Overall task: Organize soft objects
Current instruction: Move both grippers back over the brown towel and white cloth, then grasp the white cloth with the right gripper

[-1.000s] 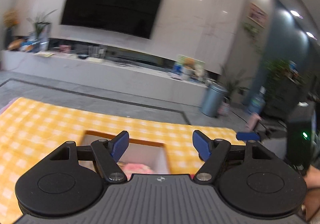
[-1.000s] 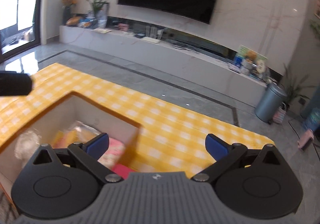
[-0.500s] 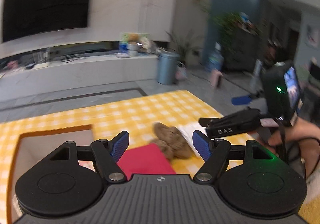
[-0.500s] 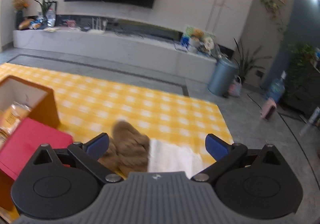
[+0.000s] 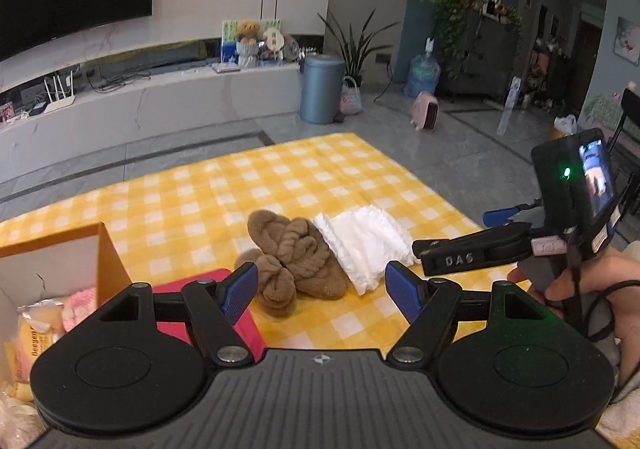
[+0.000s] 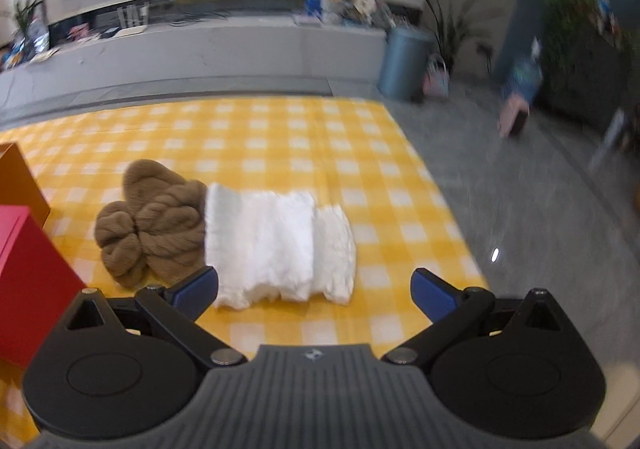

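A pair of brown fluffy slippers [image 5: 294,255] lies on the yellow checked cloth [image 5: 280,177], touching a folded white cloth [image 5: 366,243] on its right. Both also show in the right wrist view: slippers [image 6: 154,227], white cloth [image 6: 280,245]. My left gripper [image 5: 322,291] is open and empty, just short of the slippers. My right gripper [image 6: 314,289] is open and empty, just short of the white cloth; it also shows in the left wrist view [image 5: 460,249] at the right.
An orange box [image 5: 52,261] at the left holds a pink item [image 5: 80,307] and yellow packets [image 5: 36,333]. A red lid [image 5: 236,317] lies beside it, also in the right wrist view [image 6: 28,277]. The table's right edge drops to grey floor [image 6: 520,209].
Both grippers have swung right from over the orange box to the slippers and white cloth, which have come into view and now sit closer. Both stay open.
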Demonstrator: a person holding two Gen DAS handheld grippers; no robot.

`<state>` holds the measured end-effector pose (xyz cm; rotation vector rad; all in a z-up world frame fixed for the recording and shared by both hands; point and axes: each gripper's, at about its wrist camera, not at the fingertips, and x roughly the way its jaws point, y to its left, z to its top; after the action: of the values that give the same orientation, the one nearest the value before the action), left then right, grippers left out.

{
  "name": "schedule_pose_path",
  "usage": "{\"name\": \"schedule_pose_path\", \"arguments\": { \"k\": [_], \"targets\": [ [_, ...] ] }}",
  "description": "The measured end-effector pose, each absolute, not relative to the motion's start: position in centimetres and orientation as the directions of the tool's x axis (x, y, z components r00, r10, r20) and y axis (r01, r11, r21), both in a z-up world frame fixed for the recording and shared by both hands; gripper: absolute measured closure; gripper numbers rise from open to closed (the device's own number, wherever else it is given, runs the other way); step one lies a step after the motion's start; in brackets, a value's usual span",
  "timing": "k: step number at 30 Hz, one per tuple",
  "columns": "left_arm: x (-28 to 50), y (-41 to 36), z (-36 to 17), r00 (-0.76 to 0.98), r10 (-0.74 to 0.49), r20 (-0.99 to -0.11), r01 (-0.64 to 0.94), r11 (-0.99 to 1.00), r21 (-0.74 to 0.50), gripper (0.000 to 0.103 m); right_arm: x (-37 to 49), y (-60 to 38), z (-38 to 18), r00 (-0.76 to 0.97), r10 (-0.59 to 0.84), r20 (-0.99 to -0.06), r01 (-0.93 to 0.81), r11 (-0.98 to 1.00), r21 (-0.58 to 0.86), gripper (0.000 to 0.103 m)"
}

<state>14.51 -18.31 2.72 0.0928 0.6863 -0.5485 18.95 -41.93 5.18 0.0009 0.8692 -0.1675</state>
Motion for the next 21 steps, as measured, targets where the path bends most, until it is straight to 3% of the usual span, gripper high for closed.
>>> {"name": "schedule_pose_path", "arguments": {
  "k": [5,10,21],
  "targets": [
    [15.3,-20.4,1.0,0.639,-0.405,-0.654,0.52,0.854,-0.02,0.018,20.7,-43.5,2.8,0.601,-0.11,-0.792,0.23,0.972,0.039,0.003],
    [16.9,-21.9,-0.1,0.635,-0.349,-0.689,0.542,0.837,0.075,0.017,21.9,-41.6,1.9,0.622,-0.089,-0.778,0.083,0.995,-0.048,0.003],
    [18.2,-22.2,-0.5,0.611,-0.289,-0.737,0.56,0.816,0.144,0.016,27.2,-42.1,-2.0,0.576,0.037,-0.817,0.047,0.996,0.078,0.003]
  ]
}}
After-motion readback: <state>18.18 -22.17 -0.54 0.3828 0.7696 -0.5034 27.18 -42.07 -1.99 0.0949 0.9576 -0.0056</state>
